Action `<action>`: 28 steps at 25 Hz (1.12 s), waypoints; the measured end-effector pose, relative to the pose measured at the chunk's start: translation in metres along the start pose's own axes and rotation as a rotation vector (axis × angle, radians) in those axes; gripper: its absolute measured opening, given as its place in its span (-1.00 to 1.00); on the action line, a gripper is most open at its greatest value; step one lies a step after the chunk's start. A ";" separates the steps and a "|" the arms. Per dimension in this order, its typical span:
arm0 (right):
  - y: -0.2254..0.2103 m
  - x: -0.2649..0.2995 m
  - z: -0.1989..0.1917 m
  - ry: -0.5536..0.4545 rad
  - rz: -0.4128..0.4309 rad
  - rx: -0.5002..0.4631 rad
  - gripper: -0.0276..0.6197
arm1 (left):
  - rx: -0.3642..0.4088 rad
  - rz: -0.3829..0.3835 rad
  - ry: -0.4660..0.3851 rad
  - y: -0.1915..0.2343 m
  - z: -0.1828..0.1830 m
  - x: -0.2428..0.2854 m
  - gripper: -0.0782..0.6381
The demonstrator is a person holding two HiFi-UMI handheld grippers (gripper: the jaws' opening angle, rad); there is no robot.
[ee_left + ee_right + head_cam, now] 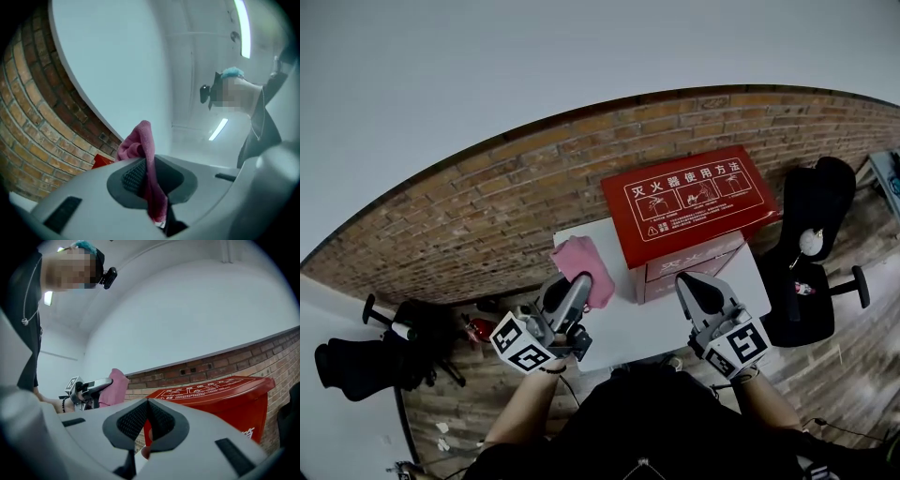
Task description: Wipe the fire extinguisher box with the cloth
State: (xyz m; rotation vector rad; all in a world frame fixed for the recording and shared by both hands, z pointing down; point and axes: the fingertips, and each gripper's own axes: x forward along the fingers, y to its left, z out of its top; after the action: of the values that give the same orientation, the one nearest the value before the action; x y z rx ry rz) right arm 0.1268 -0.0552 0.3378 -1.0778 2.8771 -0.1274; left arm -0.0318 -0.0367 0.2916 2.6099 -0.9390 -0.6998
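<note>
A red fire extinguisher box (689, 202) with white printed instructions on its lid stands on a small white table (628, 333). My left gripper (581, 291) is shut on a pink cloth (584, 265), held just left of the box. In the left gripper view the cloth (146, 154) hangs pinched between the jaws of that gripper (149, 176), and a corner of the box (103, 161) shows behind. My right gripper (694, 284) is shut and holds nothing, close in front of the box. From the right gripper (147, 420) I see the box (220, 399) and the cloth (116, 385).
A brick wall (469, 216) runs behind the table. A black office chair (811, 253) stands right of the table on the wooden floor. Black equipment (380, 361) lies on the floor at the left.
</note>
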 end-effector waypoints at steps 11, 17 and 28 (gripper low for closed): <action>-0.011 0.001 -0.001 0.044 -0.012 -0.085 -0.85 | 0.307 0.005 0.127 -0.040 -0.023 0.014 -0.55; -0.018 0.000 -0.001 0.057 -0.041 -0.108 -0.85 | 0.384 -0.015 0.187 -0.053 -0.040 0.020 -0.55; -0.012 0.001 0.004 0.041 -0.036 -0.150 -0.85 | 0.423 -0.059 0.222 -0.062 -0.052 0.031 -0.54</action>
State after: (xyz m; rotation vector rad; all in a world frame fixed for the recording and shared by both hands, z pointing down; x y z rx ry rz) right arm 0.1346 -0.0653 0.3355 -1.1644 2.9452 0.0664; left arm 0.0488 -0.0061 0.2990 3.0090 -1.0356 -0.2293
